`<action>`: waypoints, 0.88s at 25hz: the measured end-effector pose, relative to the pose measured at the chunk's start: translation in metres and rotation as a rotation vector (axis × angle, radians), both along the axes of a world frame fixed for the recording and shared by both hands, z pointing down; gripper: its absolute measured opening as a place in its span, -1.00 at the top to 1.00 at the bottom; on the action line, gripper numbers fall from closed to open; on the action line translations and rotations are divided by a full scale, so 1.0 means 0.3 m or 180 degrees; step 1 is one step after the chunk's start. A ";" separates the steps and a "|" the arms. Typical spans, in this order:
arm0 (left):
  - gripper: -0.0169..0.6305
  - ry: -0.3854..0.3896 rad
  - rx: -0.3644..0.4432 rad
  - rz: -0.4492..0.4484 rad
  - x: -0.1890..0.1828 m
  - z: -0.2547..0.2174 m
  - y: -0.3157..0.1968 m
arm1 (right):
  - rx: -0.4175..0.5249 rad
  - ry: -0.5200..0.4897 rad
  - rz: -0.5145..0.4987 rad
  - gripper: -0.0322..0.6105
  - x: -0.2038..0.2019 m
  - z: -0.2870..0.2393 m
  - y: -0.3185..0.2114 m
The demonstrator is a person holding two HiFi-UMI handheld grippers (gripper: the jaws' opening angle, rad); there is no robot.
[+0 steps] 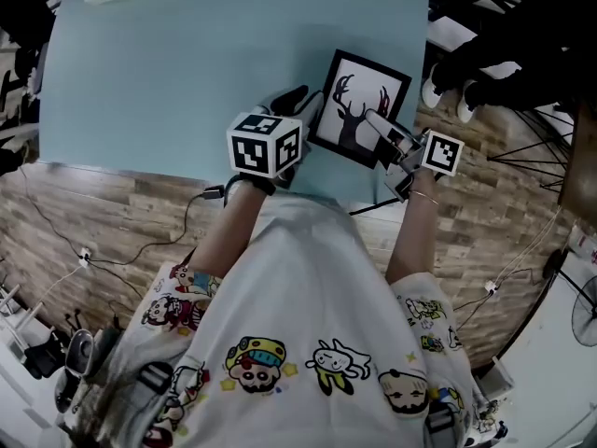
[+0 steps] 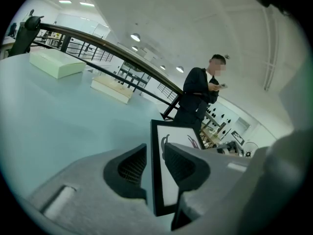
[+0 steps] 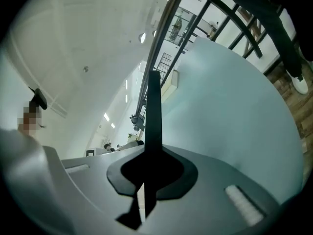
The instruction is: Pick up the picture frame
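In the head view the picture frame, black-edged with a deer silhouette on white, sits at about 1 o'clock from the picture's centre, over the near right part of the pale blue table. The left gripper is at its 9 o'clock edge and the right gripper at its 4 o'clock corner. This view does not settle whether the frame is clear of the tabletop or how either pair of jaws stands. The left gripper view fills that in. Its 2 jaws straddle the frame's border but stand released, a sliver of table showing between the pad at 9 o'clock and the rim, so this side bears no load. It alone shows a person standing beyond the table at 1 o'clock and 2 white boxes at 10 o'clock. The right gripper view shows the frame edge-on, a thin dark blade rising to 12 o'clock, with the jaws clenched flat on it. By its look, the frame is light and rigid, perhaps with a glazed and slippery face that could crack. 1 corner pinch would let it swing, so a grip on opposite borders, pads on the moulding rather than the pane, seems safest.
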State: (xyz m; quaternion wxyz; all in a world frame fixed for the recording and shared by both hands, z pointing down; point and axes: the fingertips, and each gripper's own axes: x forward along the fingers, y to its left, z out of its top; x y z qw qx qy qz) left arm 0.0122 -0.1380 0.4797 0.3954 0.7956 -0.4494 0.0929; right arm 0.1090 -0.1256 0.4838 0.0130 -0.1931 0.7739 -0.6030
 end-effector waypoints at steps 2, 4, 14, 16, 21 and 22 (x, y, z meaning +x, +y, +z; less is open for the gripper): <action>0.59 -0.0018 0.0109 0.0032 0.005 -0.041 -0.001 | 0.0096 0.0043 0.0032 0.83 -0.001 -0.029 -0.004; 0.60 -0.0033 0.0218 0.0055 0.013 -0.082 0.000 | 0.0186 0.0093 0.0062 0.83 0.004 -0.058 -0.001; 0.60 -0.0084 0.0636 0.0101 -0.009 -0.257 0.038 | 0.0837 0.0570 0.0207 0.83 0.021 -0.222 0.026; 0.60 -0.0109 0.0717 0.0107 -0.018 -0.285 0.044 | 0.1025 0.0692 0.0242 0.83 0.021 -0.266 0.023; 0.60 -0.0199 0.0907 0.0120 -0.046 -0.347 0.057 | 0.1491 0.1010 0.0469 0.83 0.024 -0.372 0.022; 0.60 -0.0229 0.0948 0.0125 -0.051 -0.360 0.061 | 0.1576 0.1089 0.0510 0.83 0.025 -0.391 0.025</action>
